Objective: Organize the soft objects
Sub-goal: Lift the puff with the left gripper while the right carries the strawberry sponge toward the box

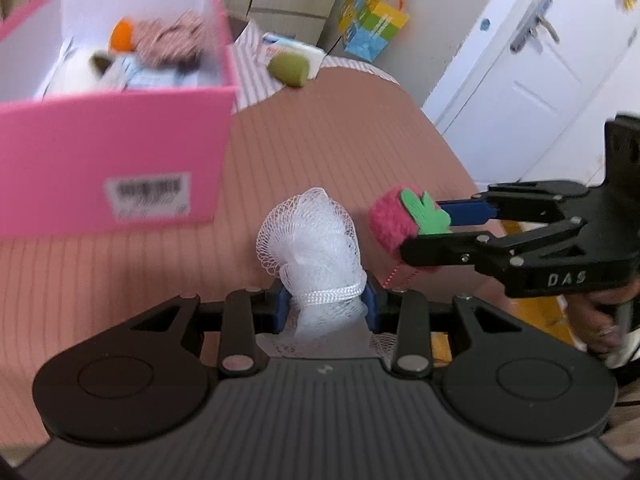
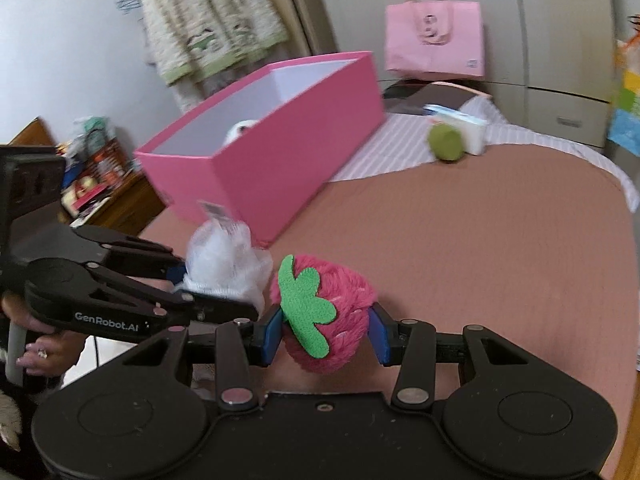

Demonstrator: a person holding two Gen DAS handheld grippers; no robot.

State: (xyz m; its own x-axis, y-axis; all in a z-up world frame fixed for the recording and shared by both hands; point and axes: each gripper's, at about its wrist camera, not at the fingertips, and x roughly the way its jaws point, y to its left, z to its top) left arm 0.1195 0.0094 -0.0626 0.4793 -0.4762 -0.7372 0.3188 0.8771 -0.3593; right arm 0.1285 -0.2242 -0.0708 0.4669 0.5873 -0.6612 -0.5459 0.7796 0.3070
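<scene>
Left gripper [image 1: 326,300] pinches the mesh pouf [image 1: 310,236] at its corded waist; right gripper [image 2: 324,334] squeezes the plush strawberry [image 2: 324,312]. Both look light and squashy. Box [image 1: 120,152] sits at ten o'clock.

white mesh pouf [image 1: 310,236]: clamped, bunched | pink plush strawberry [image 2: 326,312]: clamped, green leaf | pink box [image 2: 276,140]: open

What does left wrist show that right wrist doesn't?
Left wrist only: the white door and the soft items piled in the pink box.
Right wrist only: the pink bag and hanging garment.
Both: left hand-held gripper shut on the white mesh pouf, right hand-held gripper shut on the plush strawberry, the green plush behind.
</scene>
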